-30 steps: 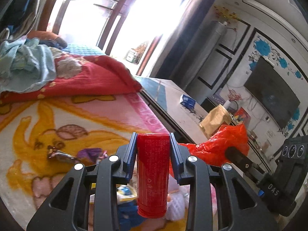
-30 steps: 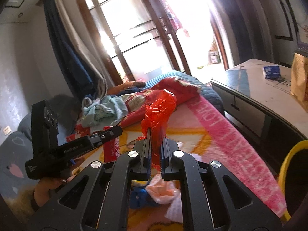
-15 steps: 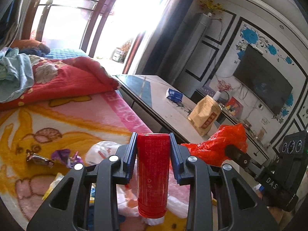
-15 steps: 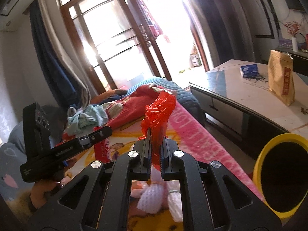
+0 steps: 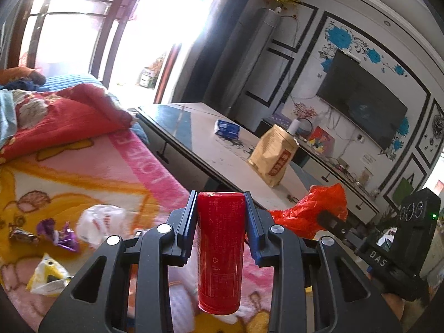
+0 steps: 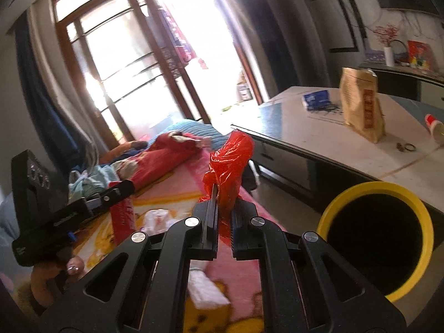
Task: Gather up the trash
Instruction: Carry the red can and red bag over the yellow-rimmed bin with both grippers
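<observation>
Wrappers (image 5: 57,234) on pink blanket (image 5: 116,163) beside table (image 5: 227,152); left jaws clamping red can (image 5: 220,249), right jaws red bag (image 6: 231,161).

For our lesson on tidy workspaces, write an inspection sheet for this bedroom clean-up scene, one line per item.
Surface: pink and yellow cartoon blanket on the bed.
Job's things: red can; red plastic bag; yellow-rimmed bin beside the bed.
Clutter: purple wrappers, white bag and yellow-white wrapper lying on the blanket.
Grippers: left tongs clamped on the red can; right tongs shut on the red plastic bag.
Cables: wires hanging below the wall television.
Surroundings: low table with a brown paper bag and blue packet; bright glass doors.
</observation>
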Tool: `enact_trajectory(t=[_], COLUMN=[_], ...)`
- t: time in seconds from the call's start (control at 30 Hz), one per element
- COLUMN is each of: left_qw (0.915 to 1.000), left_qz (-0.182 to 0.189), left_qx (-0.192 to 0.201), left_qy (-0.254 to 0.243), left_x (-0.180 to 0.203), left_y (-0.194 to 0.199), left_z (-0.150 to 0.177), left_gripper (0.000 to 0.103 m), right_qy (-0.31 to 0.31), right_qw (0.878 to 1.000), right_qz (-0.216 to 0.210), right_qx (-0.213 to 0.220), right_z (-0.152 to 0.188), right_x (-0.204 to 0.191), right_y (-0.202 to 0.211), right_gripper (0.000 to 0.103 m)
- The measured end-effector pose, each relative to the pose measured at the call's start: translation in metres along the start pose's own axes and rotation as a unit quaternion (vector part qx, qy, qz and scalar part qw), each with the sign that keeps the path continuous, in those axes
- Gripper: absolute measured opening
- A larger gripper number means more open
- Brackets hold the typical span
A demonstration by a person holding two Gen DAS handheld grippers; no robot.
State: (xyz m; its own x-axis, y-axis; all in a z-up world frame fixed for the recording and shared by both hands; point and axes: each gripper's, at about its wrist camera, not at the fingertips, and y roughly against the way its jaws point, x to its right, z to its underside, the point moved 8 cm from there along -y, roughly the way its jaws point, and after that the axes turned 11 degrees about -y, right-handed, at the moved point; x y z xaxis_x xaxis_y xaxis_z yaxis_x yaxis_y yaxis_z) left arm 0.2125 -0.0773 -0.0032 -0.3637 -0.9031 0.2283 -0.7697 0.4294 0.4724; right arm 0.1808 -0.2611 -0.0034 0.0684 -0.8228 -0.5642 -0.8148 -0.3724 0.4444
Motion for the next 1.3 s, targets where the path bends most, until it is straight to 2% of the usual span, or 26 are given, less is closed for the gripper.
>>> enact_trajectory(t=[0.37,0.67,1.03,1.3], left_qw=[0.9992,0.9965,0.9885,0.9826], left_qz=[0.031,0.064,0.113,0.132], left_qx=[-0.007,-0.02,-0.05,-0.078], left_qy=[-0.026,-0.05,-0.087,-0.106], left_x=[0.047,0.093,0.156,0.187], left_y=[-0.03,-0.064,-0.123,-0.167], left_z=[0.002,0.005,0.018,0.037], left_gripper=[0.03,0.03,0.03,0.03], right_qy=[-0.04,-0.071,-0.101,-0.144], right_qw=[0.997,0.989,0.98,0.973], right_qz=[0.062,0.119,0.164,0.179], right_qx=[0.024,0.044,0.04,0.028], right_z=[-0.014,-0.021,-0.025,-0.023], right_x=[0.07,0.122,0.174,0.21], right_y=[0.022,0.041,0.047,0.05], right_gripper=[0.003,0.003,0.003,0.003])
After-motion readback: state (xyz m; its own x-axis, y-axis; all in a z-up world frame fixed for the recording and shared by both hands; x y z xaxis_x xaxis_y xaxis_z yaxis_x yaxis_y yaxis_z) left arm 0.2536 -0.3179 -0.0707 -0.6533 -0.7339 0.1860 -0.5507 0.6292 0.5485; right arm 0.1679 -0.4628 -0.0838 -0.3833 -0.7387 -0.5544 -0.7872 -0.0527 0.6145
